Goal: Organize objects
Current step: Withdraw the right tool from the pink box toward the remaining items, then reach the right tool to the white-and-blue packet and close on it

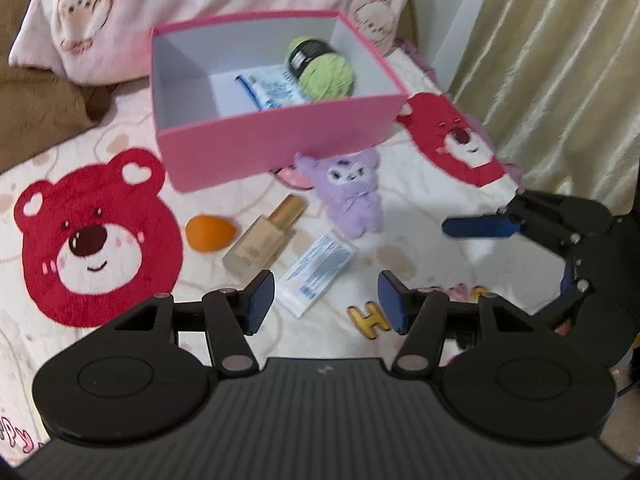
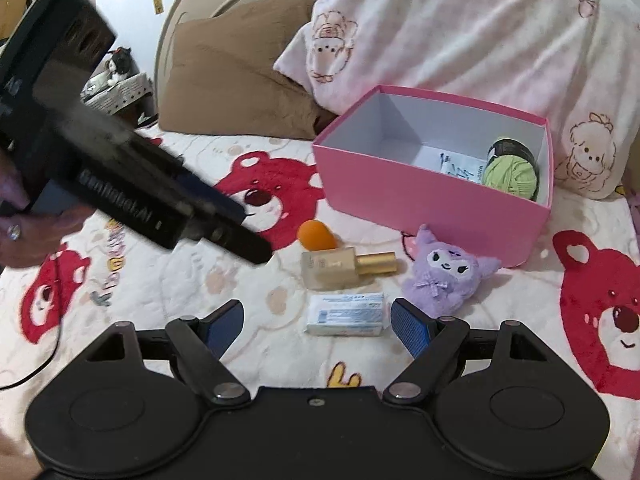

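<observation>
Right gripper [image 2: 318, 322] gaping, empty; small white-blue paper packet [image 2: 346, 314] lies right between its fingertips, long axis crosswise (left gripper [image 1: 326, 300] also unclenched, nearby).

The fluffy white bed blanket with red bear faces [image 2: 256, 196] looks like soft plush cloth with a short pile. The pink rectangular cardboard box [image 1: 280, 140] has smooth, matt walls and a plain white paper inside. In it, the light green ball of yarn [image 1: 326, 76] looks fibrous and rough. The small purple plush toy [image 2: 448, 280] is furry fabric. The beige bottle with a gold cap [image 2: 344, 268] looks like glossy glass with a shiny metallic top. The orange egg-shaped sponge [image 2: 316, 234] seems matt. The small white and blue packet [image 2: 346, 314] looks like smooth printed paper.
</observation>
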Motion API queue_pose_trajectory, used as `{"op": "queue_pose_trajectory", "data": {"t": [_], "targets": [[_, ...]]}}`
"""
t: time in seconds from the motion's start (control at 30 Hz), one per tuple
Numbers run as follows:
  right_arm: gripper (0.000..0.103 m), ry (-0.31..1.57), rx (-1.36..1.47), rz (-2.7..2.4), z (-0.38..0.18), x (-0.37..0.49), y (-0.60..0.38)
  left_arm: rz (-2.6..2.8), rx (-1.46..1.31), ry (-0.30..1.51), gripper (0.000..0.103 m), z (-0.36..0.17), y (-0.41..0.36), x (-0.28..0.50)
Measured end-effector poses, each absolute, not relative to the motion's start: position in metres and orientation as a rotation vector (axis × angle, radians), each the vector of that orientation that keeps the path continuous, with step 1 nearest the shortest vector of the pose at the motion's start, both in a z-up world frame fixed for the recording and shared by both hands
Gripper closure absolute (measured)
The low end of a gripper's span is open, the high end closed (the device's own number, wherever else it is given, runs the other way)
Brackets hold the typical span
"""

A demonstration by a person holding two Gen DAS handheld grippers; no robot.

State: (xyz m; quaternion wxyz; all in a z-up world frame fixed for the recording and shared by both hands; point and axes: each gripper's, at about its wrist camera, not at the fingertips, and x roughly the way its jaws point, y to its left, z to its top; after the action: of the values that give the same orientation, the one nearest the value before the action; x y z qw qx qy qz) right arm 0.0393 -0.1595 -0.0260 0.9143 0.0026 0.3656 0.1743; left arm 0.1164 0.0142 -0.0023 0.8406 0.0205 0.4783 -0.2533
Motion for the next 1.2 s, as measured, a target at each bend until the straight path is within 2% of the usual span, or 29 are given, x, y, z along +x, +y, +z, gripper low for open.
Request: {"op": "queue_pose_trajectory", "data": {"t": [0.13, 0.37, 0.43, 0.77, 0.97, 1.07, 1.2], "targets": [[0.018, 0.751, 0.028, 0.310, -0.052, 0.052, -0.162, -0.466, 0.092, 1.002, 0.034, -0.029, 0.018, 0.124], [0.018, 0.847, -0.038, 0.307, -0.092, 0.078, -0.155, -0.423, 0.097, 1.013, 0.025, -0.067, 0.021, 0.136], [0.017, 0.848, -0.080, 0.333, -0.101, 0.082, -0.148, -0.411, 0.061, 0.999, 0.015, -0.077, 0.022, 0.137], [0.012, 0.869, -0.188, 0.289, -0.145, 0.106, -0.127, -0.422, -0.056, 0.994, 0.014, -0.113, 0.018, 0.139], [0.005, 0.852, -0.124, 0.247, -0.155, 0.102, -0.132, -0.406, -0.152, 1.035, 0.019, -0.131, 0.013, 0.145], [0.001, 0.832, -0.078, 0.261, -0.160, 0.100, -0.139, -0.392, -0.201, 1.023, 0.036, -0.135, 0.015, 0.144], [0.001, 0.808, -0.084, 0.278, -0.162, 0.096, -0.142, -0.394, -0.314, 1.023, 0.049, -0.139, 0.023, 0.146]]}}
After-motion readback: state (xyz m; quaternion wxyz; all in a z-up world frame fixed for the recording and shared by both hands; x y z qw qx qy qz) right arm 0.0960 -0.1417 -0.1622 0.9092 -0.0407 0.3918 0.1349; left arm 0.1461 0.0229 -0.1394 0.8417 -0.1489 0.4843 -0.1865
